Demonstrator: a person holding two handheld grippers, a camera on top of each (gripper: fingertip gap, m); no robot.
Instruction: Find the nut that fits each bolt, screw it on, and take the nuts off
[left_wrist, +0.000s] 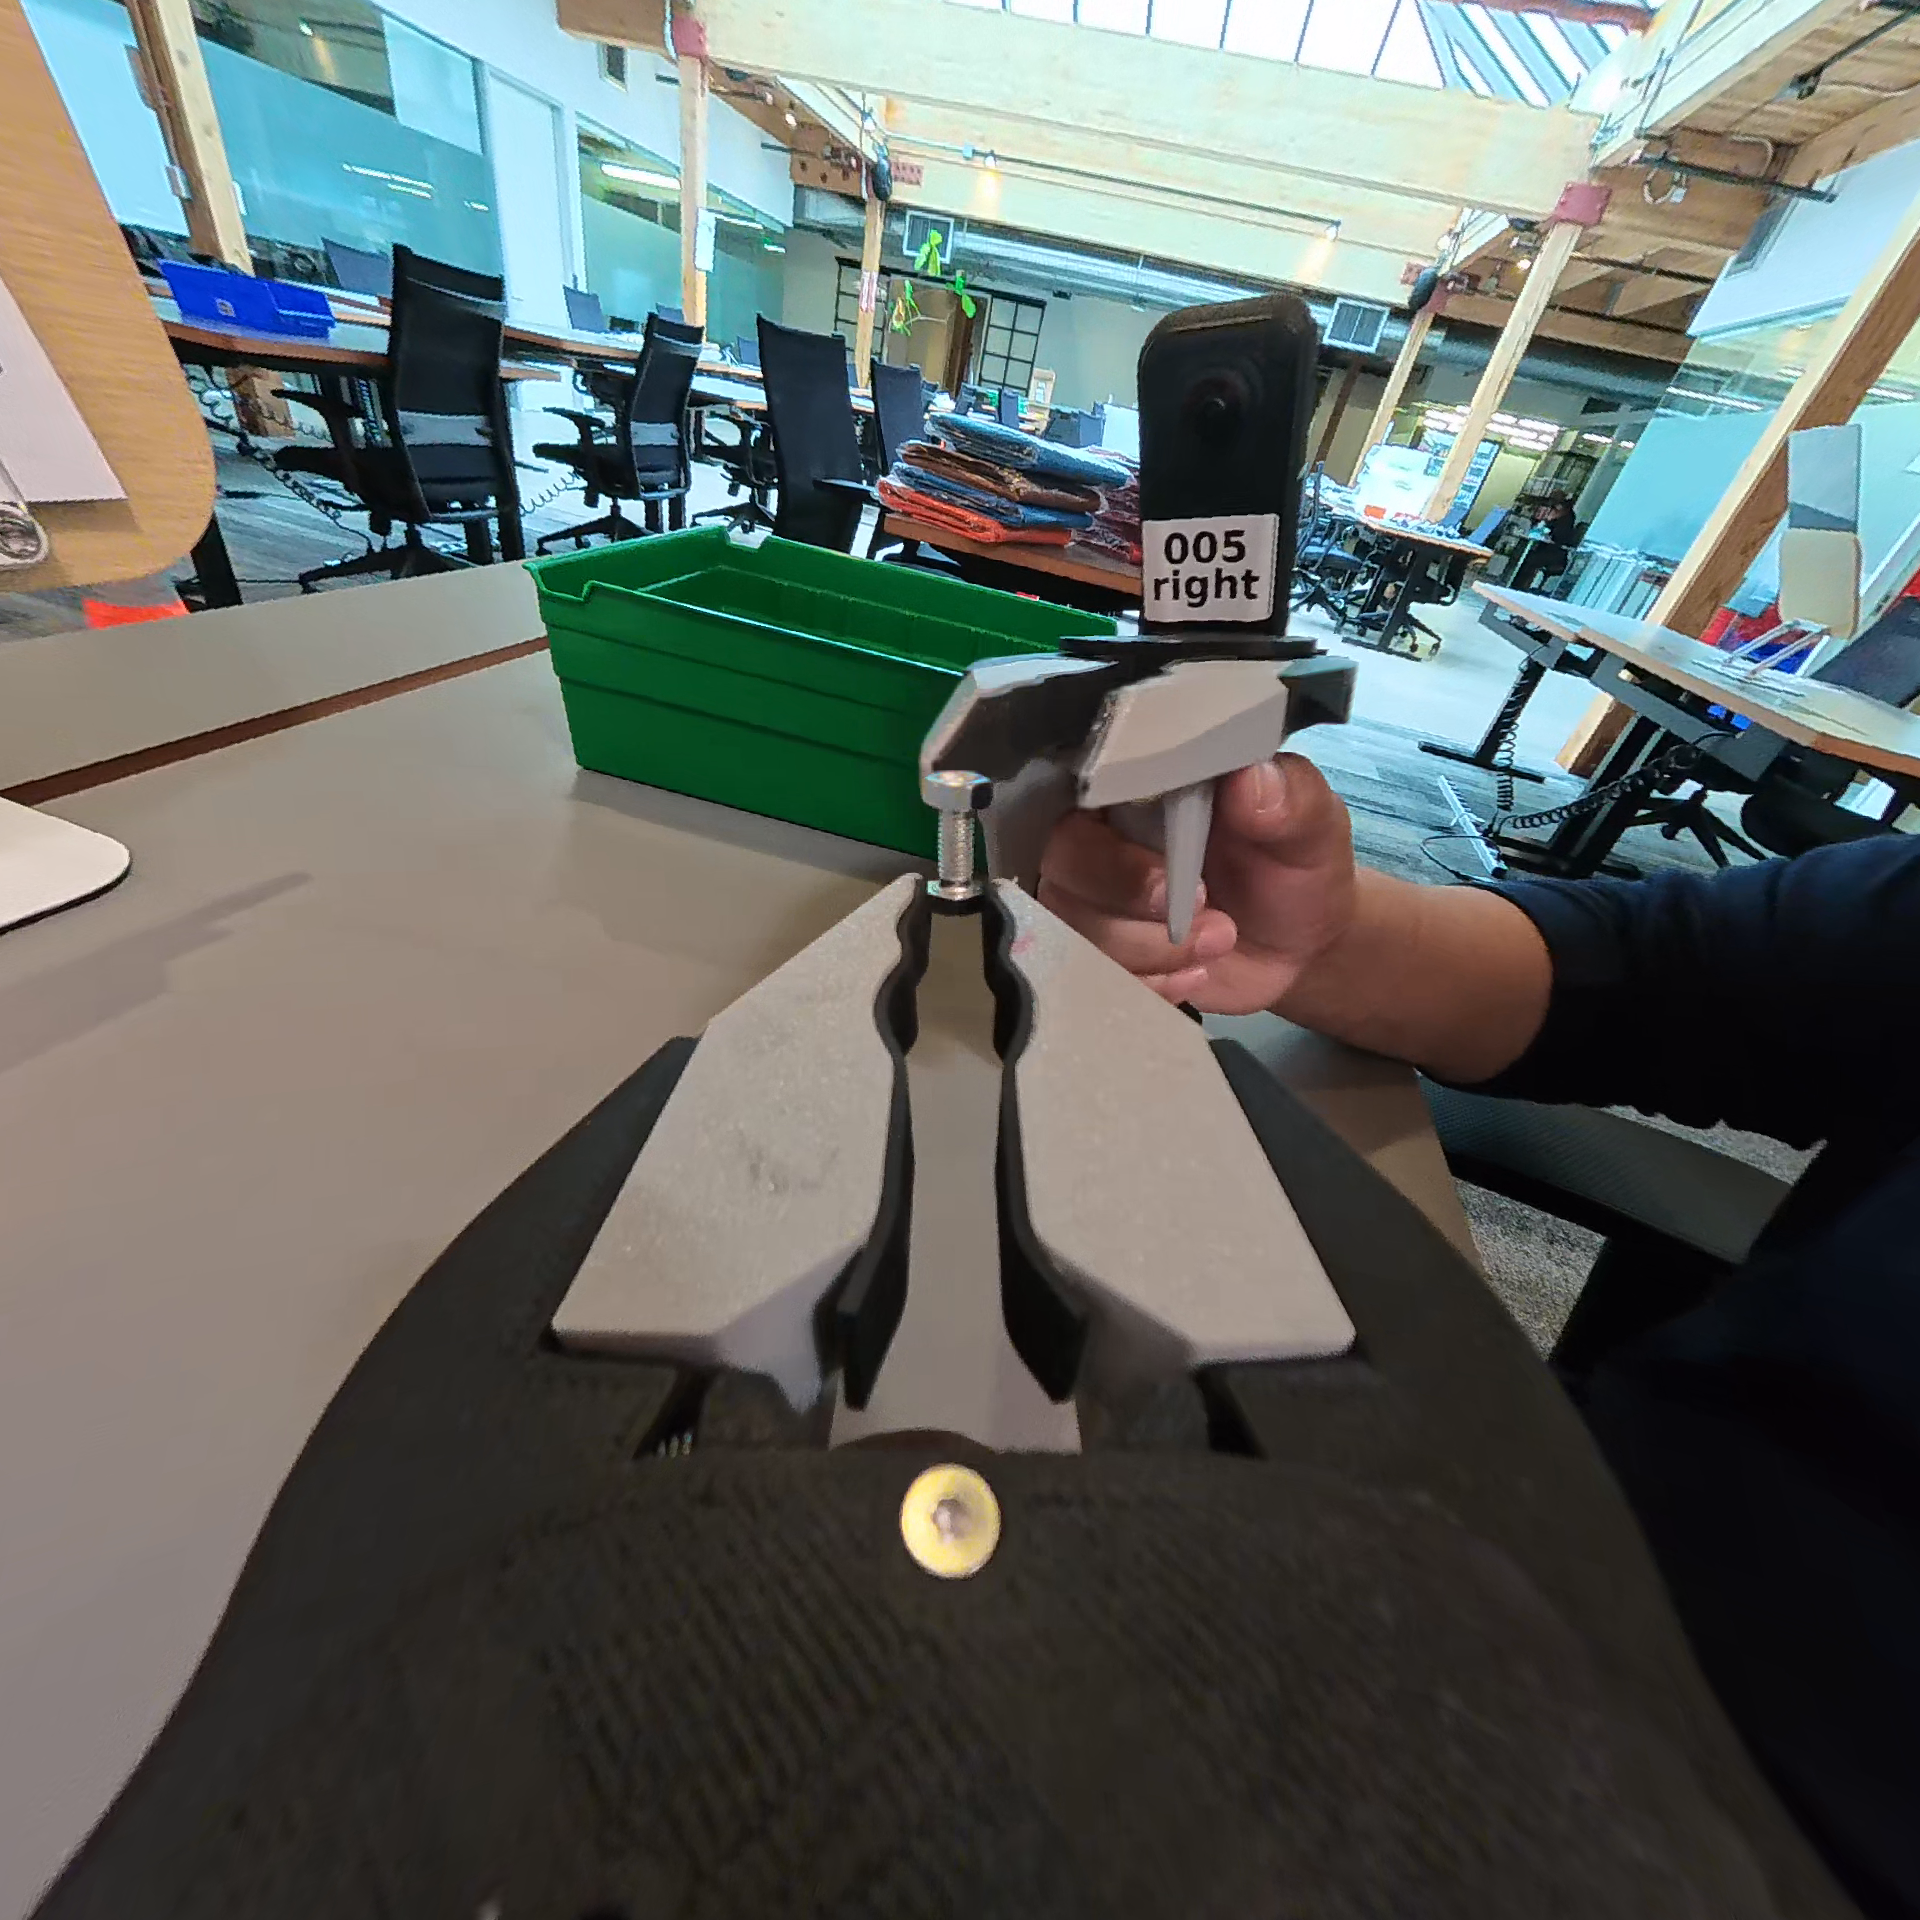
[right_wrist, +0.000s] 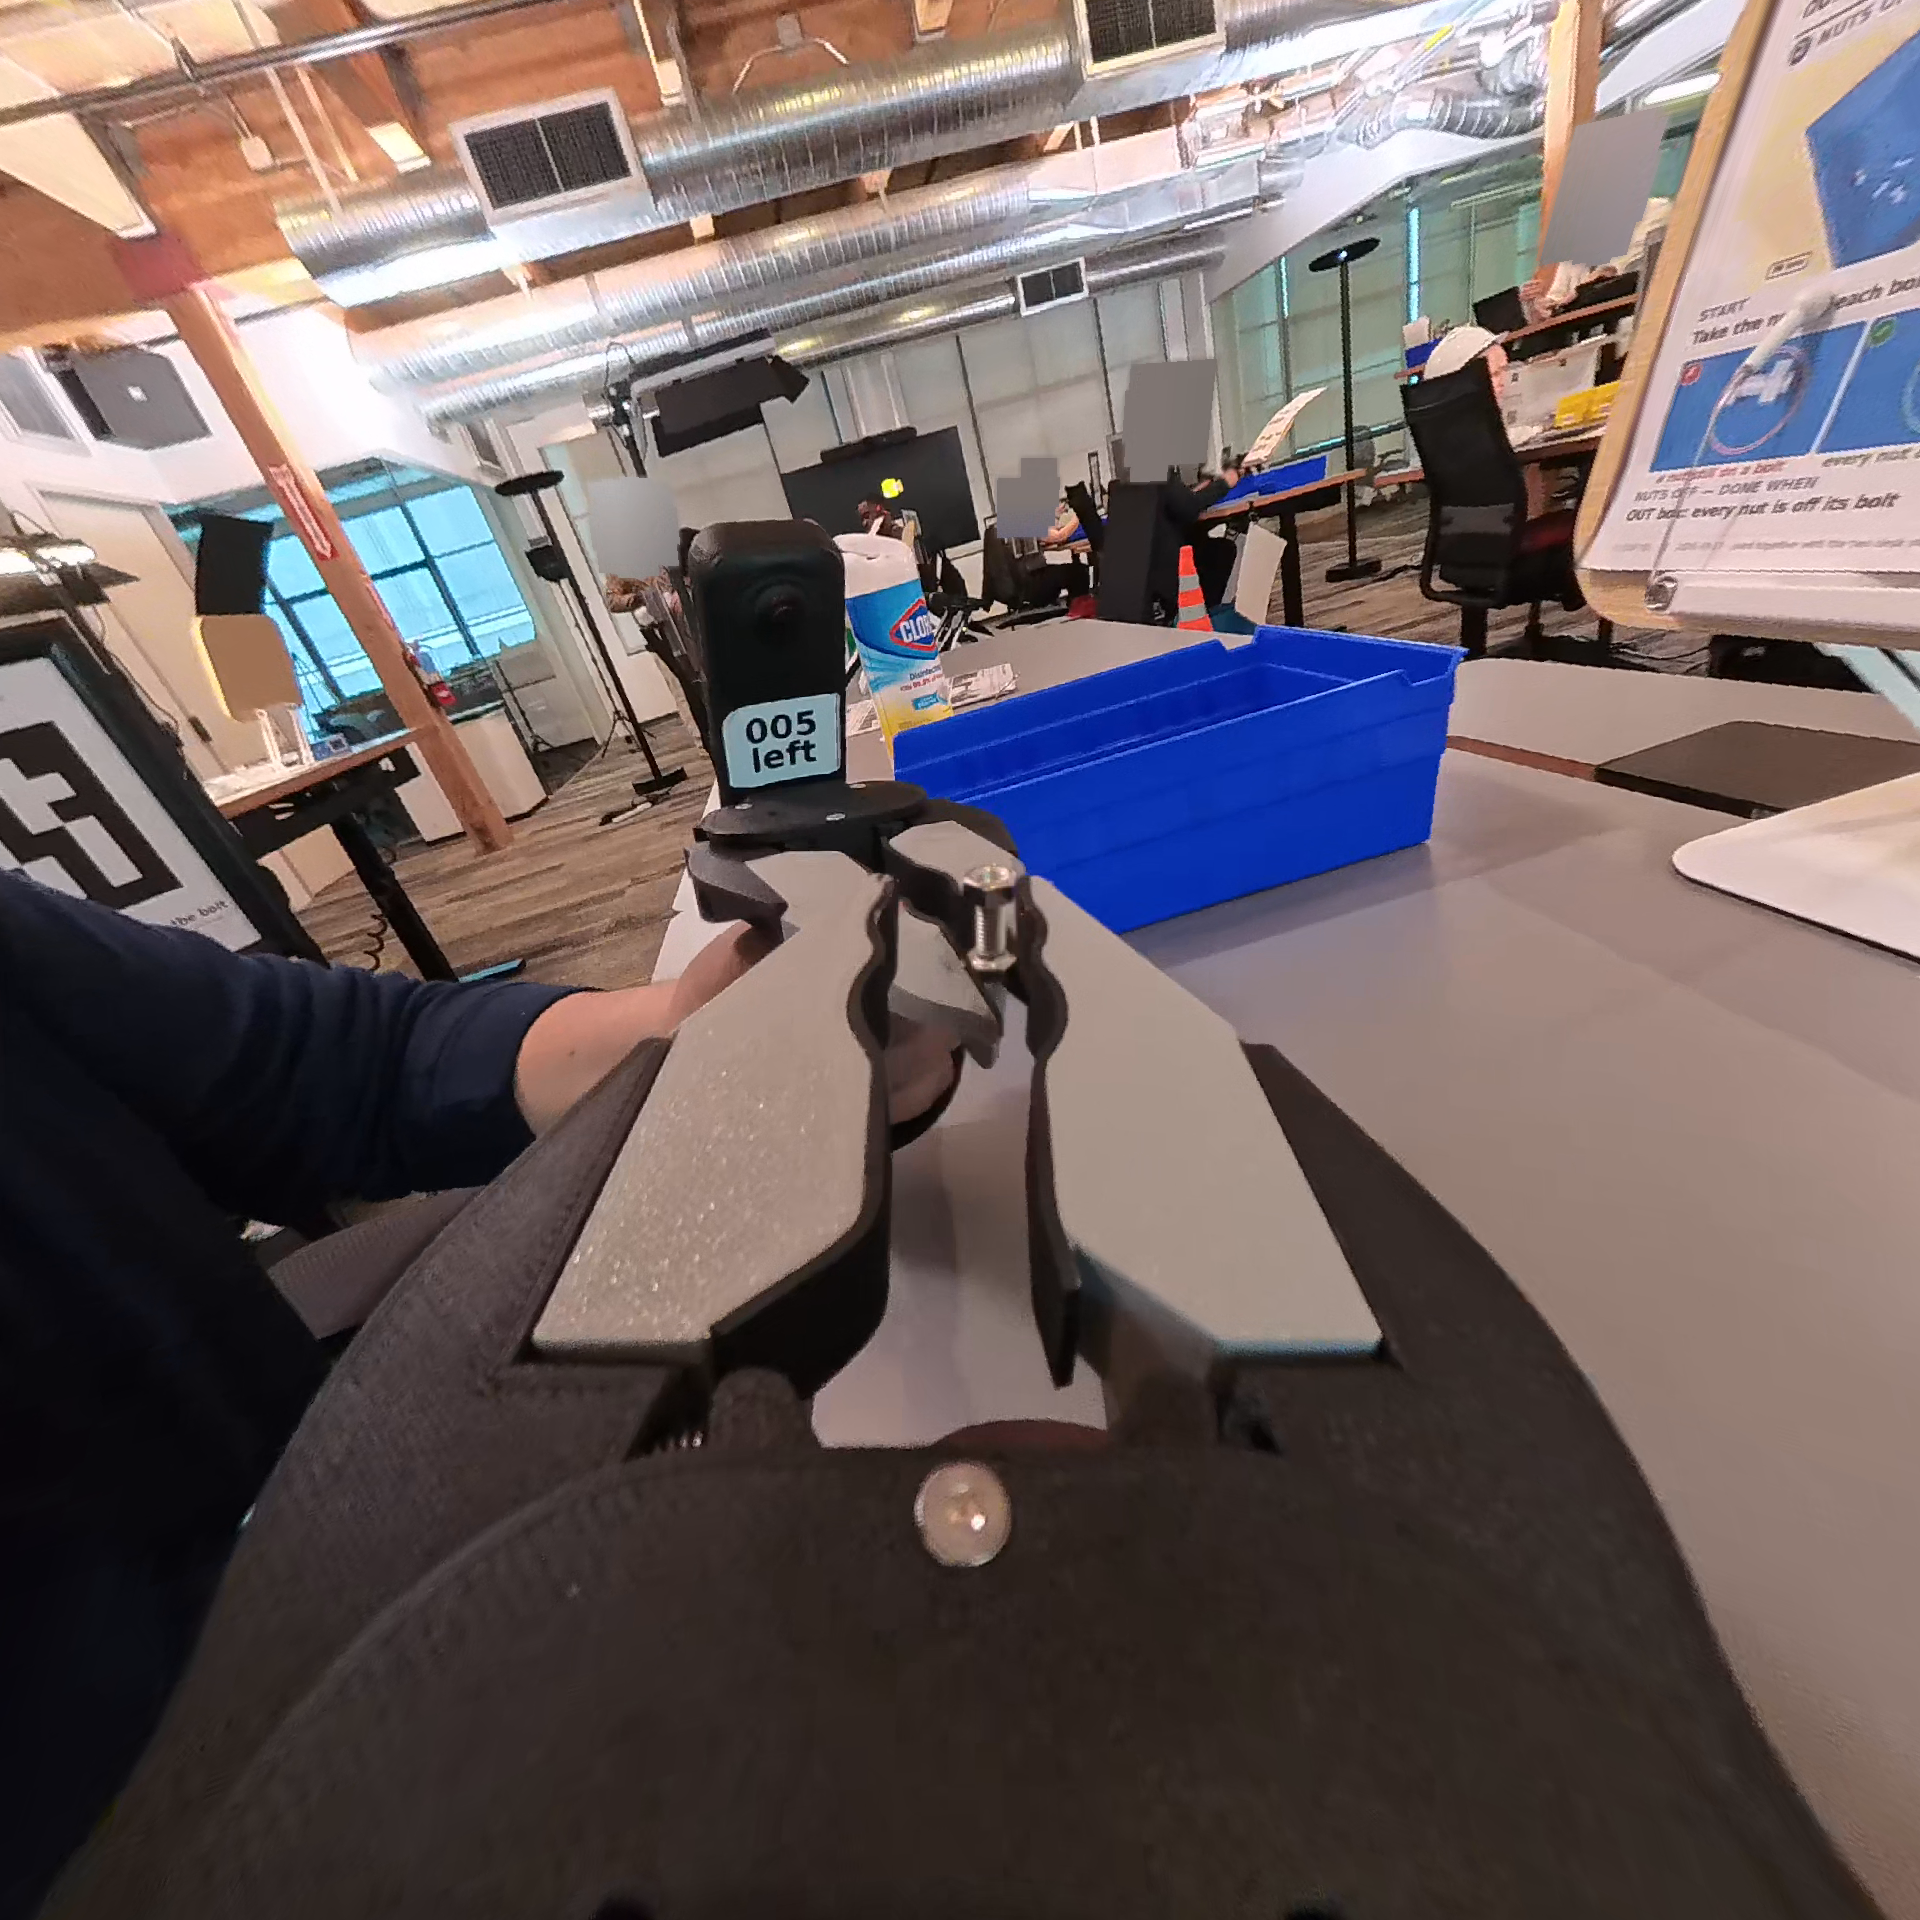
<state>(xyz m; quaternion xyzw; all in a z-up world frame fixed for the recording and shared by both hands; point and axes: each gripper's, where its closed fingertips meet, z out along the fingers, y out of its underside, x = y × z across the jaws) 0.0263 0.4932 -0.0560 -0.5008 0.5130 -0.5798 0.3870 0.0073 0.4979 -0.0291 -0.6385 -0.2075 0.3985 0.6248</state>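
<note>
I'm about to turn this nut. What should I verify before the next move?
1. Left tool closed on the nut: ok.
2. Right tool clamped on the bolt head: cannot tell; the head sits at its tips, but contact is unclear.
3. Bolt upright, head on top: ok.
4. Nut at the thread's lower end: ok.
5. Threads properly engaged: cannot tell.
6. Green bin apart from both tools: ok.

My silver bolt (left_wrist: 957, 831) stands upright, head on top, with its nut (left_wrist: 956, 888) at the thread's lower end.
</note>
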